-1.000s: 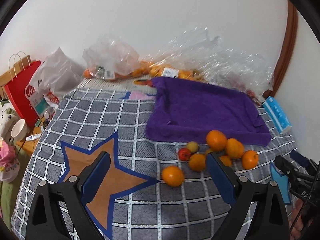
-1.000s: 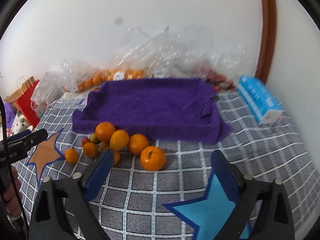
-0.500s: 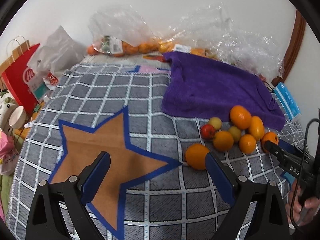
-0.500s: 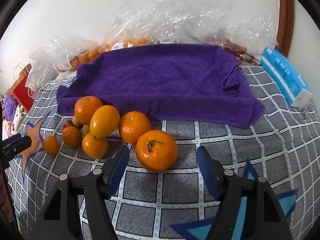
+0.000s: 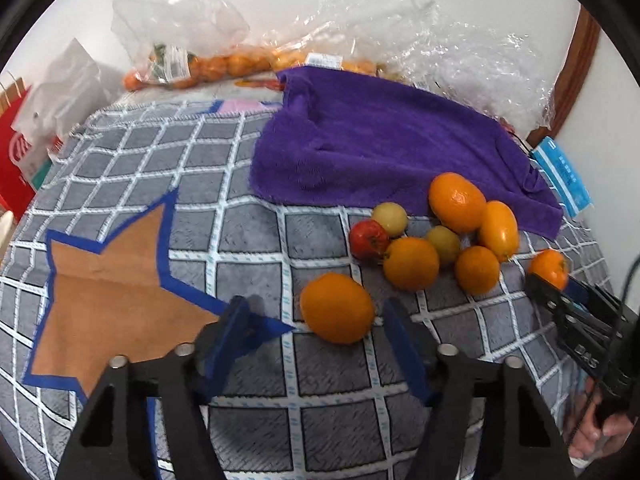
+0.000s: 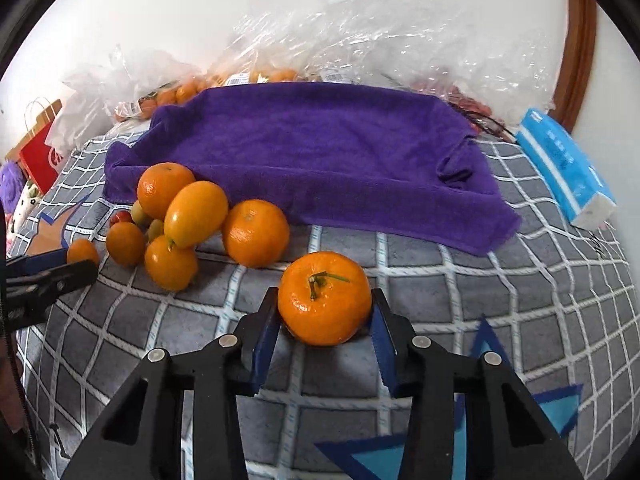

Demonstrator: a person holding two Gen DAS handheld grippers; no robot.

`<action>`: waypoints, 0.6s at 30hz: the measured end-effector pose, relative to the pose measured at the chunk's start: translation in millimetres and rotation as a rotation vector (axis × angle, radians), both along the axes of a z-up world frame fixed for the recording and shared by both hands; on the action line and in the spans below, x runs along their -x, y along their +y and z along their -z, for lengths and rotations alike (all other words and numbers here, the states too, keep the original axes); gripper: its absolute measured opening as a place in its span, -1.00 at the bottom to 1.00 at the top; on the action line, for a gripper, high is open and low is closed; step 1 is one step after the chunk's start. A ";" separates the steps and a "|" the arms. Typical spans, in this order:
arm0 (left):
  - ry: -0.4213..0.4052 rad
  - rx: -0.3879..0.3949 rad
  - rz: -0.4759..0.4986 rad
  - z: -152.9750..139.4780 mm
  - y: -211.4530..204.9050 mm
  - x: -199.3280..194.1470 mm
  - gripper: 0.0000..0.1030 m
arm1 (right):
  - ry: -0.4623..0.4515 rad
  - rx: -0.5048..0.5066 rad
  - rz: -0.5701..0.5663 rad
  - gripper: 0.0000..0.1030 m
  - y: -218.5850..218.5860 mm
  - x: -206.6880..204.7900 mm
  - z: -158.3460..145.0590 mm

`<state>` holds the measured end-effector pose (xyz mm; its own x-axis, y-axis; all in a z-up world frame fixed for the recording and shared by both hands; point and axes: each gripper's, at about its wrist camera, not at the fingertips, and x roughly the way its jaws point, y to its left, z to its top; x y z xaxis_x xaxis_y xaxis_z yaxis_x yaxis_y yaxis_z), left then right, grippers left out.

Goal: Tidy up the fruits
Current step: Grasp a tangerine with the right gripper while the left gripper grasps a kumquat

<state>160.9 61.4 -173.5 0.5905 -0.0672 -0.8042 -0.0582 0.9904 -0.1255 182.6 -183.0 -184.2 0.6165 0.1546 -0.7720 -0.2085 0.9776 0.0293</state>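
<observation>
A pile of oranges [image 5: 412, 264] with a red tomato [image 5: 368, 239] and small yellow fruits lies on the checked cloth by a purple towel [image 5: 380, 140]. My left gripper [image 5: 316, 312] is open, its fingers on either side of a lone orange [image 5: 337, 307] without touching it. In the right wrist view my right gripper [image 6: 324, 304] has both pads against a stemmed mandarin [image 6: 323, 298] that rests on the cloth. The pile [image 6: 192, 216] sits to its left, before the towel [image 6: 320, 152].
Clear plastic bags of oranges [image 5: 208, 66] lie along the back wall. A blue tissue pack [image 6: 564, 164] lies right of the towel. A red paper bag [image 5: 16, 152] stands at the left edge. Star patterns mark the cloth [image 5: 112, 292].
Both grippers came forward and down toward the fruit. The right jaws narrowed from wide open onto the stemmed mandarin. The left jaws narrowed around the lone orange.
</observation>
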 end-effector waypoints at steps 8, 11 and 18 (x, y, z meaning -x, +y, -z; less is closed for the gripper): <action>0.005 0.026 0.021 -6.6 -2.8 7.2 -0.33 | -0.021 -0.019 0.028 -0.16 -15.0 11.9 -16.4; -0.001 0.032 0.005 -11.5 -1.9 10.5 -0.33 | -0.032 -0.015 0.026 -0.16 -16.8 17.5 -25.5; -0.015 0.038 -0.023 -27.6 -0.2 16.1 -0.33 | -0.039 -0.031 0.041 -0.16 -23.9 25.8 -43.7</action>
